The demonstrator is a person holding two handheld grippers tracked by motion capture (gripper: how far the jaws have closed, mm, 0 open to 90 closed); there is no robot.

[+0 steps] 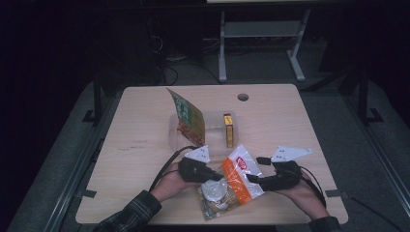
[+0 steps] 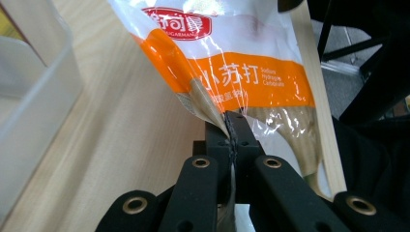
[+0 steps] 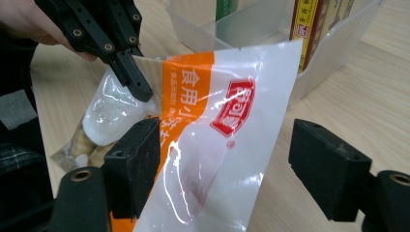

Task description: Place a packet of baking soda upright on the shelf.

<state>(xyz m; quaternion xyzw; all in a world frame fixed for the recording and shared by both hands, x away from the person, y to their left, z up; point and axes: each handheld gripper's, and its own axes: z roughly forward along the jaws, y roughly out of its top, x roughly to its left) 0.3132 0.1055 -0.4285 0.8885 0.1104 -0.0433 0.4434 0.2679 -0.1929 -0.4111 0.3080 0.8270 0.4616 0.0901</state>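
We find the bag [image 1: 235, 182], clear plastic with an orange band, at the near edge of the table [image 1: 140, 140], just in front of the clear bin [image 1: 175, 131]. The left gripper [image 2: 231, 126] is clenched on a fold at the bag's edge. The right gripper [image 3: 225, 159] stands released, its jaws wide apart either side of the bag's top. A green packet [image 1: 186, 116] and a yellow box [image 1: 228, 129] stand in the bin.

Bag [image 2: 232, 72] top and bottom cut off in left gripper view, clear bin [image 3: 314, 43] far side cut by right gripper view's top edge, box [image 1: 228, 129] print too small to read, green packet [image 1: 187, 116] text illegible, person's forearms cut at bottom.
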